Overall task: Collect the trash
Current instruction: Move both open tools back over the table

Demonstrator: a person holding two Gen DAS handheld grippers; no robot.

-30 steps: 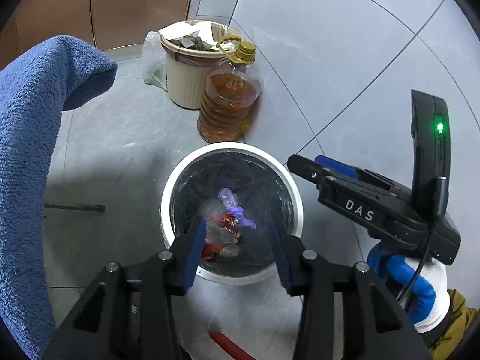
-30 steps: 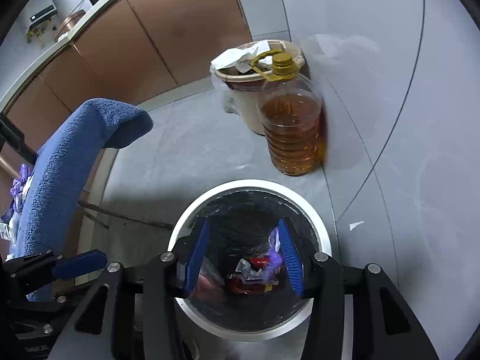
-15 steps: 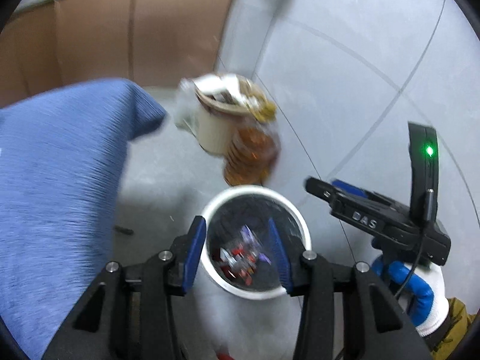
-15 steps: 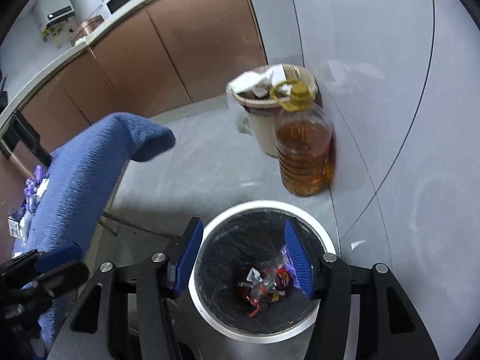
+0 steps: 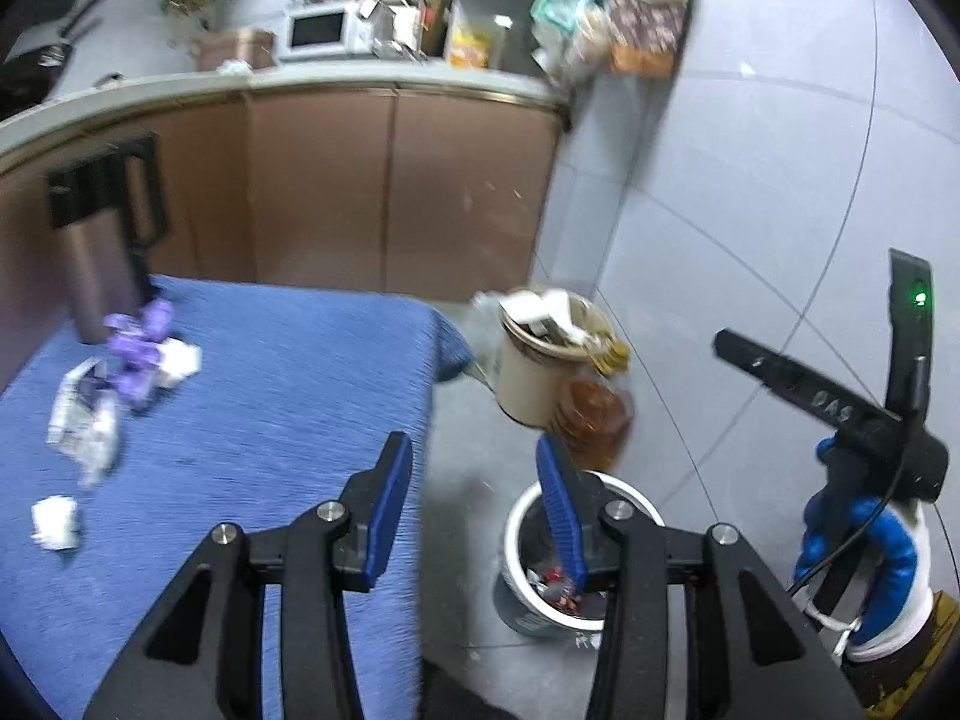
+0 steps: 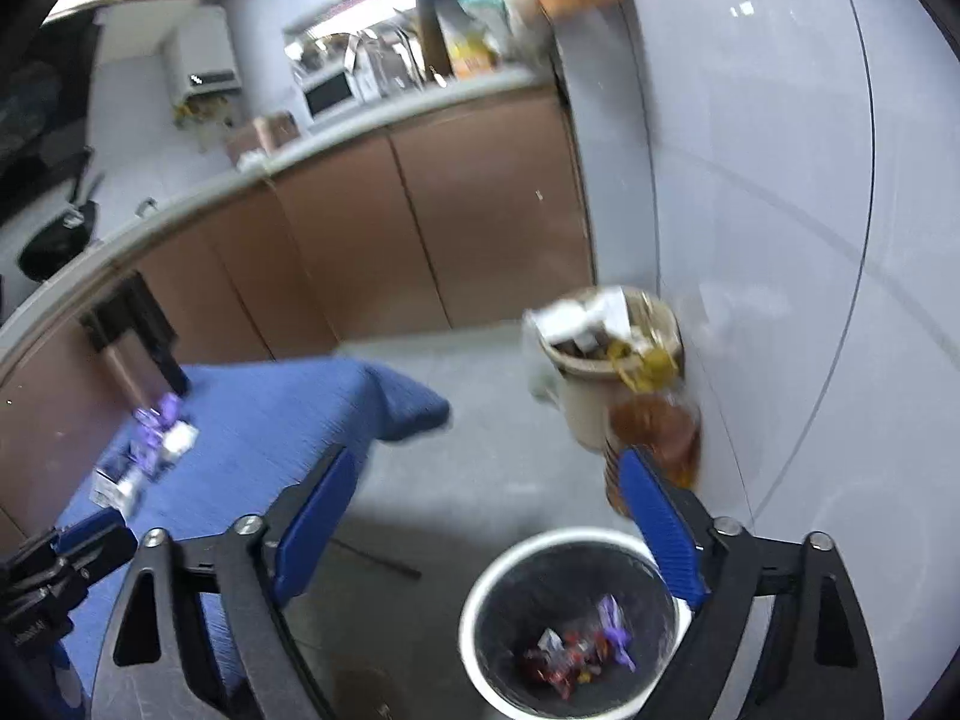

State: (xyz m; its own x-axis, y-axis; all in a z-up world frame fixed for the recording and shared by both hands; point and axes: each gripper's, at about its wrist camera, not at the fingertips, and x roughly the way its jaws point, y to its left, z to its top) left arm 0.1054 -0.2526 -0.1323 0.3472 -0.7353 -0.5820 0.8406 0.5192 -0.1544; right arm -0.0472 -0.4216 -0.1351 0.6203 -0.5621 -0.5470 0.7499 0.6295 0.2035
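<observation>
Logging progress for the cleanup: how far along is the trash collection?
Partly done. Some wrappers already lie in the white bin. Nothing is in hand: left gripper and right gripper are both open and empty. Purple and white wrappers remain on the blue tablecloth.

Table: a blue towel-covered tabletop (image 5: 270, 396) carried crumpled purple and white wrappers (image 5: 129, 360).
Floor: grey tiles (image 6: 480, 420) bore a white-rimmed, black-lined bin (image 6: 480, 606).
</observation>
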